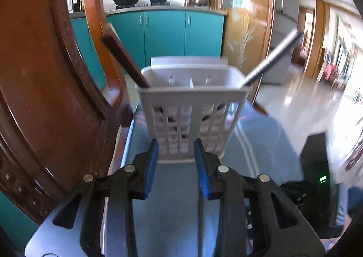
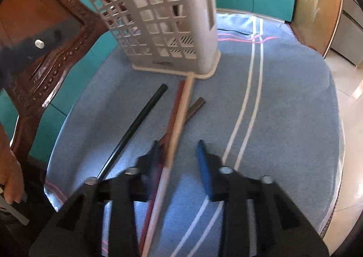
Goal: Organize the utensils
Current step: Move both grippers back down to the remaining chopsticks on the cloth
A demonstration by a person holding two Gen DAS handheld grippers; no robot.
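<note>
White lattice utensil basket (image 1: 191,107) upright on blue striped cloth (image 2: 283,107), far side of seat. Inside basket: brown chopstick (image 1: 123,59) leaning left, silver-black chopstick (image 1: 271,59) leaning right.

Left gripper (image 1: 175,155) jaws apart, empty, just near basket's front wall.

Right gripper (image 2: 178,155) jaws apart, empty, above loose sticks on cloth: black chopstick (image 2: 136,130) left, reddish chopstick (image 2: 174,111), pale wooden chopstick (image 2: 179,118) reaching basket base, dark brown chopstick (image 2: 195,107).

Carved wooden chair back (image 1: 45,80) crowds left. Teal cabinets (image 1: 163,30) far behind.
</note>
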